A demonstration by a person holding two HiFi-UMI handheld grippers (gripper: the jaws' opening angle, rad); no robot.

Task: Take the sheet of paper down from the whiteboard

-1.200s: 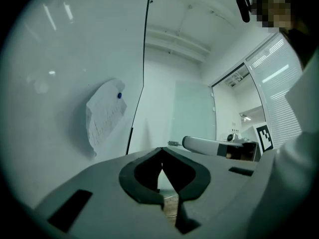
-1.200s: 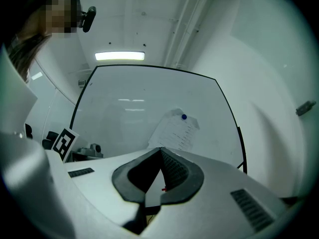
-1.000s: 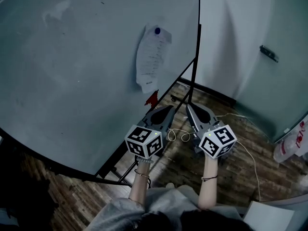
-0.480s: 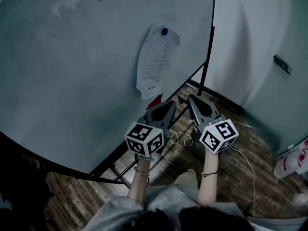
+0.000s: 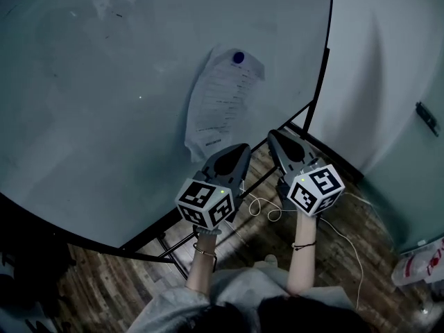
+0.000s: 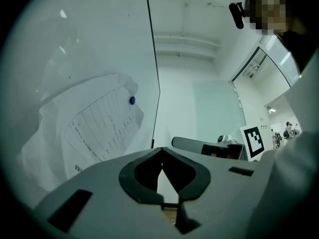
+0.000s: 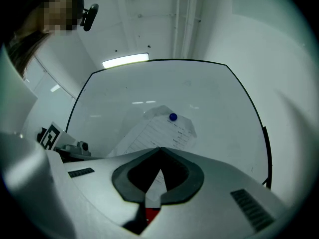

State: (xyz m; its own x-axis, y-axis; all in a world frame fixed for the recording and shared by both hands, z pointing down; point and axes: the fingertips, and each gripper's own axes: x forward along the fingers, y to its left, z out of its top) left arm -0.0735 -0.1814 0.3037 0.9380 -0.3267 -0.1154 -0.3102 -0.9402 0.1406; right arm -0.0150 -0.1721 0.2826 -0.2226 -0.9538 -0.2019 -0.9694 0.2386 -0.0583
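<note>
A printed sheet of paper (image 5: 222,99) hangs on the whiteboard (image 5: 104,103), pinned near its top by a round blue magnet (image 5: 238,57). My left gripper (image 5: 243,148) is shut and empty, its tips just below the sheet's lower edge. My right gripper (image 5: 272,136) is also shut and empty, to the right of the sheet's bottom, apart from it. In the left gripper view the paper (image 6: 94,133) and magnet (image 6: 132,100) lie up and to the left of the jaws. In the right gripper view the paper (image 7: 159,131) and magnet (image 7: 173,117) stand straight ahead.
The whiteboard's black frame edge (image 5: 323,61) runs down beside the right gripper, with its stand legs (image 5: 173,245) on the wood floor. A white cable (image 5: 347,234) trails on the floor. A white wall (image 5: 388,82) is at right. A plastic bag (image 5: 423,266) lies at the far right.
Both grippers have moved up and toward the whiteboard, closing in on the lower edge of the sheet. Both stayed shut.
</note>
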